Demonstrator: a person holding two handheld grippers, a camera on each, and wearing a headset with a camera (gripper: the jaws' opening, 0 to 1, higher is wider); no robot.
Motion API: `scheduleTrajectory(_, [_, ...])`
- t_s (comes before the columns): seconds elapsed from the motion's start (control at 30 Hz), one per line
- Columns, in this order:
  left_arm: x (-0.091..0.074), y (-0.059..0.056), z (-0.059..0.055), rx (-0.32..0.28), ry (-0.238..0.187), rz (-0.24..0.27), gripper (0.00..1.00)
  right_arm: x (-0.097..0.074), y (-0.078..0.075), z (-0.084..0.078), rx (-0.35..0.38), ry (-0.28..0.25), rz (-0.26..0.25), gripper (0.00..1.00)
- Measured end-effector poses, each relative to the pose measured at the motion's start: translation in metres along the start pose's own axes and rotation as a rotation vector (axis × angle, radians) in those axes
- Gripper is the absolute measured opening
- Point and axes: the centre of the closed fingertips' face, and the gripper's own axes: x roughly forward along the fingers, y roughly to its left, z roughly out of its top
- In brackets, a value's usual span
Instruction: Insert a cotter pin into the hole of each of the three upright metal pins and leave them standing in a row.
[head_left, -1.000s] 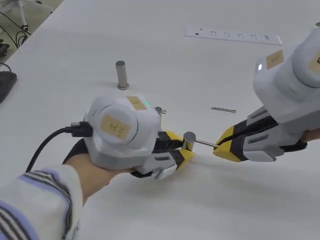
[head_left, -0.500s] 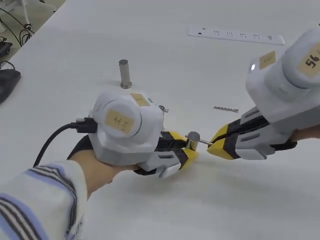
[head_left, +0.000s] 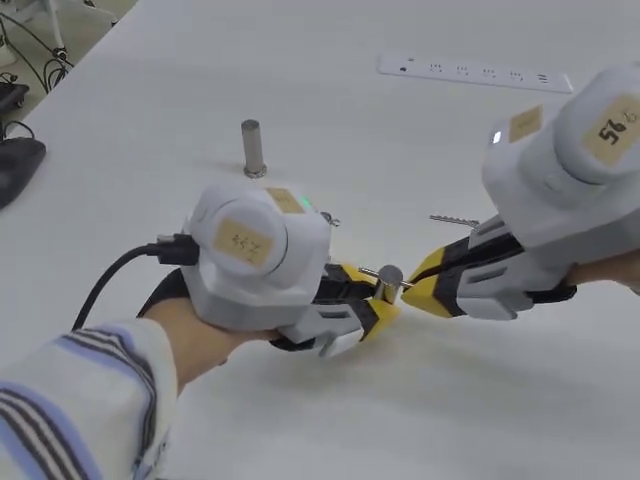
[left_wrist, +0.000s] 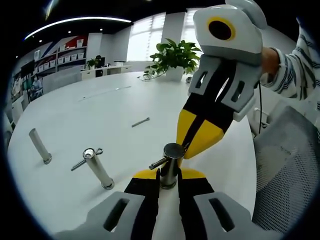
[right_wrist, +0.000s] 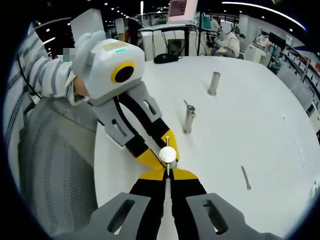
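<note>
My left gripper (head_left: 375, 300) (left_wrist: 170, 177) is shut on a short upright metal pin (head_left: 388, 279) (left_wrist: 170, 167) (right_wrist: 168, 154) standing on the white table (head_left: 330, 90). From the right, my right gripper (head_left: 413, 290) (right_wrist: 168, 173) is shut on a cotter pin (left_wrist: 157, 163) that runs through the pin's hole. Its tip pokes out on the far side. The right jaws nearly touch the pin. A second metal pin (left_wrist: 97, 168) (right_wrist: 188, 119) carries a cotter pin. A third, bare metal pin (head_left: 252, 148) (left_wrist: 39, 145) (right_wrist: 214, 83) stands farther back.
A loose cotter pin (head_left: 452, 220) (left_wrist: 141, 122) (right_wrist: 245, 178) lies flat on the table behind the right gripper. A white power strip (head_left: 475, 74) lies at the far edge. A black cable (head_left: 110, 280) trails from the left gripper. A mesh chair (left_wrist: 290, 170) stands beside the table.
The right gripper has moved left to the held pin. The cotter pin has slid through the hole, so the stretch showing between jaws and pin has shrunk to almost nothing.
</note>
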Motion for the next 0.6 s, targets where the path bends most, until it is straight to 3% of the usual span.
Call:
scheduleTrajectory(0.1, [0.0000,0.0001,-0.0001,-0.007,0.000,0.000,0.12,0.0002,0.0002,0.0015,-0.010,-0.010,0.001,0.05])
scheduleTrajectory(0.2, [0.0001,0.0002,-0.0002,-0.010,0.001,-0.001,0.12,-0.0017,0.0008,0.0039,-0.014,-0.025,0.004,0.12])
scheduleTrajectory(0.47, [0.0000,0.0007,-0.0004,-0.014,0.003,-0.003,0.12,-0.0080,-0.0025,-0.0046,-0.017,-0.002,-0.004,0.10])
scheduleTrajectory(0.6, [0.0000,0.0007,-0.0006,-0.018,0.003,-0.004,0.12,-0.0097,-0.0018,-0.0027,-0.010,-0.019,-0.003,0.09])
